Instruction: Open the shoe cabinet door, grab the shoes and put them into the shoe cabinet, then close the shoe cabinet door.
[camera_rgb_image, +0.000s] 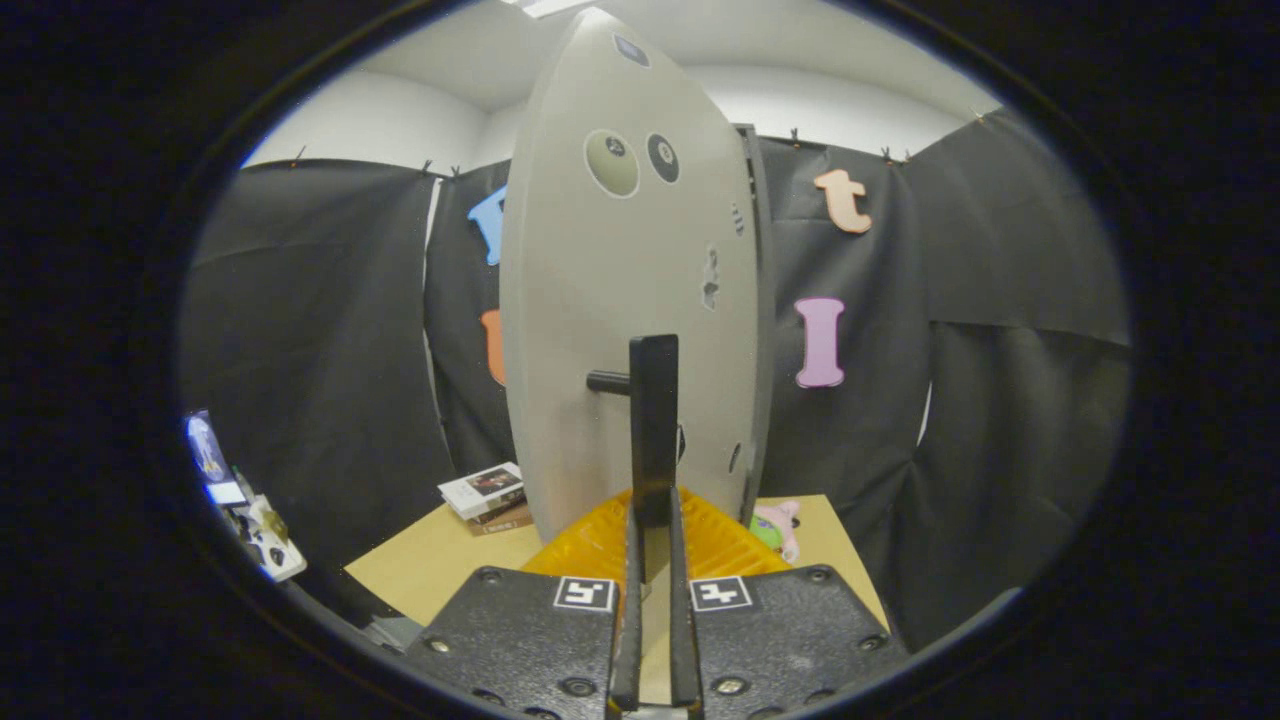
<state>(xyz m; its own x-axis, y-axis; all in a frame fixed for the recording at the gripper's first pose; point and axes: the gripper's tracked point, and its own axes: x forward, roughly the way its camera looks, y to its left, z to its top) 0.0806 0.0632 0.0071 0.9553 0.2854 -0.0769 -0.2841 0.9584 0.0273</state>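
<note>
The grey shoe cabinet door (620, 300) stands straight ahead, tall and close, with its face turned slightly to the left. A black vertical bar handle (653, 420) sticks out from it on a short black post. My gripper (653, 520) is shut on the lower end of this handle, one finger pressed against each side. The cabinet's dark edge (762, 300) shows just right of the door.
A yellow slatted piece (590, 545) lies just beyond the fingers at the door's foot, on a tan table (430, 565). A stack of books (486, 496) sits left of the door. A pink and green toy (776, 526) lies to its right.
</note>
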